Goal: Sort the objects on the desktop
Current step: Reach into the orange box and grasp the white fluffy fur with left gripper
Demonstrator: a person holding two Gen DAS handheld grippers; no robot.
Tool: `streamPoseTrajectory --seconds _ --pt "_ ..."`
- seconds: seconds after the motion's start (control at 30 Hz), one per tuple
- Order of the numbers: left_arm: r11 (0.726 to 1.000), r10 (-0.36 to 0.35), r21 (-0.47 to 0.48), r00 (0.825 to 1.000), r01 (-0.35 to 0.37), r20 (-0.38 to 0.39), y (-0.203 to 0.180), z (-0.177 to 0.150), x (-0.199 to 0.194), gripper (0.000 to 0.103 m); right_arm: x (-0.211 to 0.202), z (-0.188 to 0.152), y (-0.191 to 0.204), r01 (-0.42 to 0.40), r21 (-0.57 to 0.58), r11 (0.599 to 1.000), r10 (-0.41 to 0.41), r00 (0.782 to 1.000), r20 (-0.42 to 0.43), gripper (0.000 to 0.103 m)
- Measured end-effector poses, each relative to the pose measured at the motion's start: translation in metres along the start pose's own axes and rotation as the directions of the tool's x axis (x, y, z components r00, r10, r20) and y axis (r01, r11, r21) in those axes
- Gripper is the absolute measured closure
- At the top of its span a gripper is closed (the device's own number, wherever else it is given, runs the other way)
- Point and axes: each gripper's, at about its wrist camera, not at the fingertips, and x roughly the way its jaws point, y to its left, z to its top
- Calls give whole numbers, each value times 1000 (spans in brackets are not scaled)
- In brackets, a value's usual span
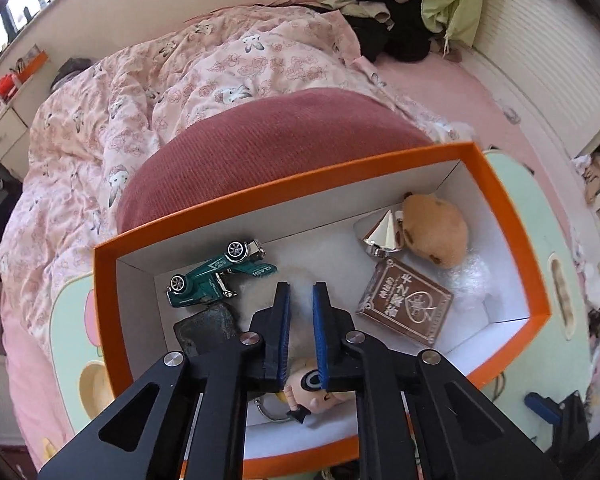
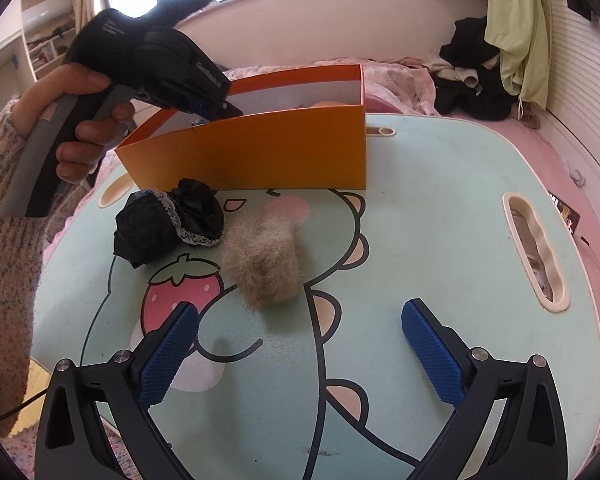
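One orange box (image 1: pixel 512 216), one toy car (image 1: pixel 220 276), two plush toys (image 1: pixel 436 232)

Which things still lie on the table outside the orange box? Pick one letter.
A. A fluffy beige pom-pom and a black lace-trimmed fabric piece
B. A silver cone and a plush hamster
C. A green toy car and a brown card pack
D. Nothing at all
A: in the right wrist view the fluffy beige pom-pom and the black lace-trimmed fabric piece lie on the table in front of the orange box.
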Motion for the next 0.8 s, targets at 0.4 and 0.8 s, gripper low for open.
streamPoseTrajectory --seconds 0.4,0.8 --pt "994 -107 37 983 102 153 0 -36 -81 76 1 0 2 9 -7 1000 -9 1000 -5 1" --pt "999 10 52 1000 -9 -24 -25 -6 27 57 2 0 2 10 -6 1000 -10 1000 -4 1"
